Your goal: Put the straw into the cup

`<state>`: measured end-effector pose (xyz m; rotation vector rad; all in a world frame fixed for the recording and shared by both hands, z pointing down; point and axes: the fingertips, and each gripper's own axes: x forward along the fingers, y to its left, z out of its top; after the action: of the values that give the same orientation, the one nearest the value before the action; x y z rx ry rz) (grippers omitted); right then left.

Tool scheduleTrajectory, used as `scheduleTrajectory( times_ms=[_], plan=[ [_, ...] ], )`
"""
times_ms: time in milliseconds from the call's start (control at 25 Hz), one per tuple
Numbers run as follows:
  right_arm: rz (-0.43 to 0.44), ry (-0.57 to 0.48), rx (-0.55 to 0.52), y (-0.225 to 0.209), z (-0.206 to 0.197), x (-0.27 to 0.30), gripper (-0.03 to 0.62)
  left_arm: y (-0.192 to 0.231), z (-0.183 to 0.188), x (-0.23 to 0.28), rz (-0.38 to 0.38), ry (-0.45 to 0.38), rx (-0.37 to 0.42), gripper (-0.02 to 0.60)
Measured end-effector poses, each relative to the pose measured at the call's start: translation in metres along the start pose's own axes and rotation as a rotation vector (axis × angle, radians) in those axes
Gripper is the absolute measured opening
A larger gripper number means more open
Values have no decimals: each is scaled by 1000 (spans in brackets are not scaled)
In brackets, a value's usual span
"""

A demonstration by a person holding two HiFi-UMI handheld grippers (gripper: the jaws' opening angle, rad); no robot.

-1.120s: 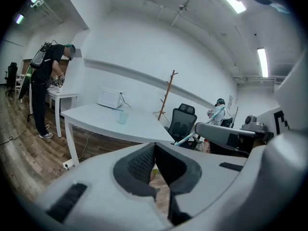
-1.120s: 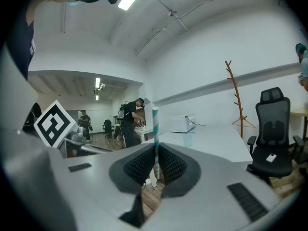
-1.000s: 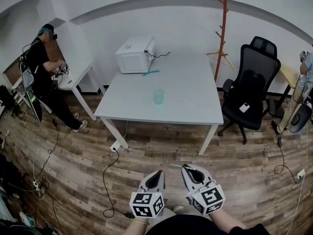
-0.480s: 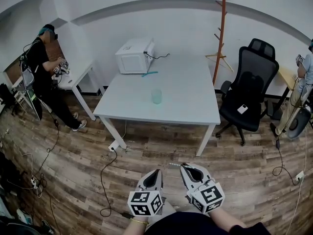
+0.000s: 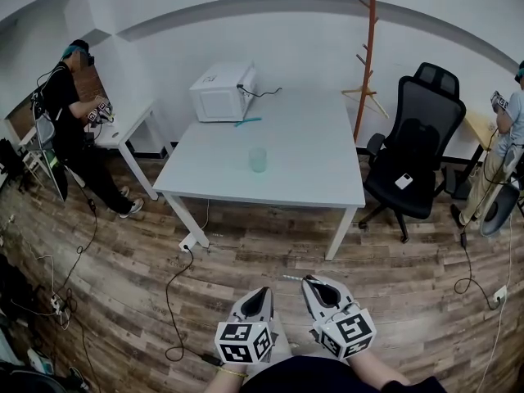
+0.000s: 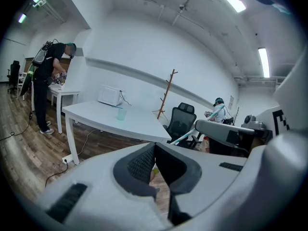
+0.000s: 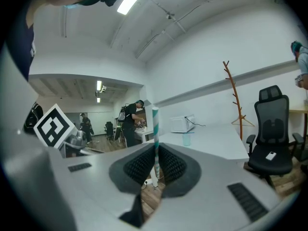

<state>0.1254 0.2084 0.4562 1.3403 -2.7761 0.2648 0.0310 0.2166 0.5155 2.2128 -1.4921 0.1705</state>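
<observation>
A clear greenish cup [image 5: 258,160] stands upright near the middle of the white table [image 5: 319,178], far ahead of both grippers. My right gripper [image 5: 309,282] is shut on a white straw with teal stripes [image 7: 155,129], which stands up between its pads; the cup [image 7: 186,139] shows beyond it. In the head view the straw [image 5: 293,277] pokes out to the left of the jaws. My left gripper [image 5: 264,290] is beside it over the wooden floor, its pads together with nothing between them [image 6: 155,146]. A second teal straw [image 5: 248,122] lies on the table by the microwave.
A white microwave [image 5: 219,93] sits at the table's far left corner. A black office chair [image 5: 417,150] and a wooden coat stand [image 5: 366,47] are to the right. People stand at the left desk [image 5: 70,121] and far right. Cables [image 5: 176,301] trail over the floor.
The table and cup have slid slightly left in the head view as the view shifted. Both grippers keep their place and the straw stays gripped.
</observation>
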Motion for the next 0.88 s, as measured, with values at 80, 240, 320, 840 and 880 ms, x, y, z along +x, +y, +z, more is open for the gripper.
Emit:
scheduleTrajectory(
  times_ms=[80, 240, 320, 840, 880],
  plan=[
    [-9, -4, 3, -6, 1, 1, 43, 1, 2, 5, -2, 3, 7, 20],
    [-17, 2, 11, -14, 0, 8, 43, 4, 7, 16, -6, 6, 7, 20],
    [-15, 5, 11, -17, 1, 14, 43, 6, 10, 23, -9, 9, 9, 20],
    [-33, 21, 23, -45, 1, 77, 43, 43, 35, 75, -38, 30, 16, 20],
    [-35, 22, 24, -47, 2, 83, 43, 47, 38, 80, -42, 30, 17, 20]
  ],
)
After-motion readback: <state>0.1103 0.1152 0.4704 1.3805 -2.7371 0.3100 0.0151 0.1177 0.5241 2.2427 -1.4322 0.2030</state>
